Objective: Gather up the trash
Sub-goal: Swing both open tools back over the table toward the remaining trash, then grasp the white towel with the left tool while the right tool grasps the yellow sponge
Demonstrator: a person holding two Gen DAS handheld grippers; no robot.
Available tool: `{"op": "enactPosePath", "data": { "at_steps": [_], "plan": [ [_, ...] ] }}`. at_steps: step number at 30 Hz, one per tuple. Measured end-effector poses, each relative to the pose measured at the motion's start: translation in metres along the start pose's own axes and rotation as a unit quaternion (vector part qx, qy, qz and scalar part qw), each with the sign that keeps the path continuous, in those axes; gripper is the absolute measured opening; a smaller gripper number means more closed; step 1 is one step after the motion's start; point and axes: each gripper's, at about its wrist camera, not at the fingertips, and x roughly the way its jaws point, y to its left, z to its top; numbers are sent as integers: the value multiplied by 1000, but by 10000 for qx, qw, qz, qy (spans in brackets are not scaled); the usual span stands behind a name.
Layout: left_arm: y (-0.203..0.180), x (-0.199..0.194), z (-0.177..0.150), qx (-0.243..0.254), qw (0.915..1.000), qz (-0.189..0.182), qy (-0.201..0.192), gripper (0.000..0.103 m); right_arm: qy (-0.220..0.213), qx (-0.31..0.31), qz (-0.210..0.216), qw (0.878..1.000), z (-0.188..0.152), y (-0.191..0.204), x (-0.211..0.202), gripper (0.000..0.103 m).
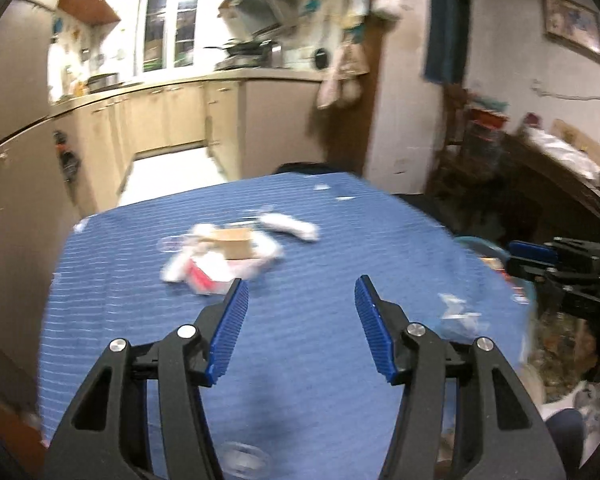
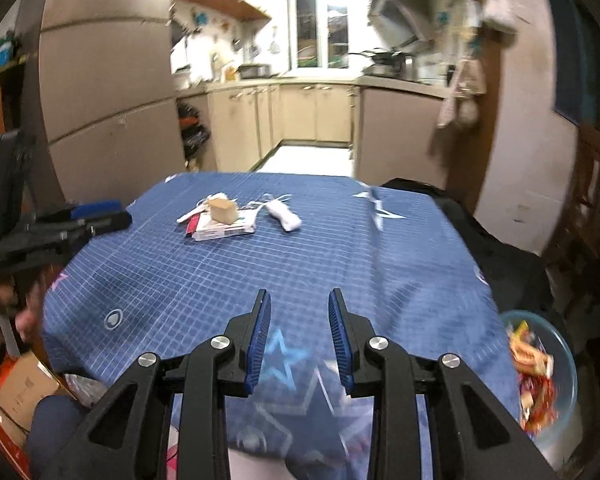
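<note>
Trash (image 2: 224, 216) lies in a small heap near the far edge of a table (image 2: 260, 276) covered with a blue grid-patterned cloth: a small brown cardboard box (image 2: 223, 209), a flat red-and-white carton (image 2: 216, 229) under it, and a white crumpled wrapper (image 2: 286, 212) just beside them. The left wrist view shows the same heap (image 1: 228, 252), blurred. The left gripper (image 1: 301, 292) hangs above the table's near part, its blue-padded fingers about half apart with nothing between them. The right gripper (image 2: 299, 304) hangs over the near edge, its fingers drawn close with a narrow gap, also empty. Beyond the table's near right corner stands a clear bowl (image 2: 548, 360) holding colourful wrappers. Both grippers are well apart from the heap.
</note>
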Motion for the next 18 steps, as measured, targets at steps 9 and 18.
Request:
{"op": "enactPosePath", "data": {
  "at_steps": [9,18],
  "plan": [
    [103,90,12,-111,9966,363,731,54,382,-472,530,9967,49,21,120,31],
    [128,160,33,163,9941,-197,1053,54,764,-1447,1197,9792,108,65,239,32]
  ]
}}
